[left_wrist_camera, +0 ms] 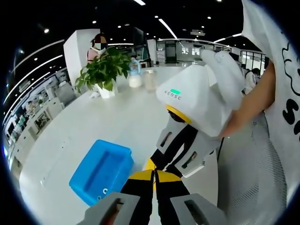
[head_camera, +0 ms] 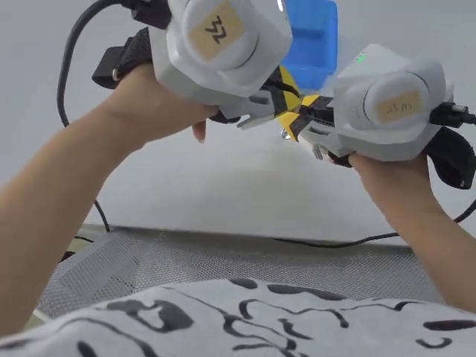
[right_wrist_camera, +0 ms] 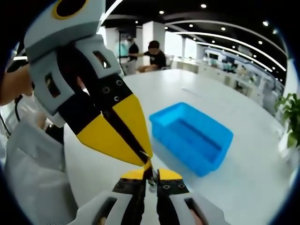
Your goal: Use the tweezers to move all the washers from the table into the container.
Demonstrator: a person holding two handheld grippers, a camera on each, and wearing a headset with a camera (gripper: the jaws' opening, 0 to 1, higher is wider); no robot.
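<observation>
Both grippers are raised above the white table (head_camera: 223, 186), tip to tip. The left gripper (head_camera: 286, 100) comes in from the upper left with its yellow-tipped jaws pressed together. Facing it, the right gripper (head_camera: 299, 123) is shut on a thin silvery piece (right_wrist_camera: 151, 182), apparently the tweezers. In the right gripper view the left gripper (right_wrist_camera: 146, 161) touches the top of that piece just above the right gripper (right_wrist_camera: 151, 177). In the left gripper view the left gripper (left_wrist_camera: 153, 177) meets the right gripper (left_wrist_camera: 151, 165). The blue container (head_camera: 312, 37) (left_wrist_camera: 101, 171) (right_wrist_camera: 192, 136) stands open just beyond them.
A grey mesh surface (head_camera: 223, 256) runs along the table's near edge, with black cables (head_camera: 327, 242) across it. A potted plant (left_wrist_camera: 105, 70) and two jars (left_wrist_camera: 143, 78) stand at the far end of the table. People sit at a farther table (right_wrist_camera: 152, 56).
</observation>
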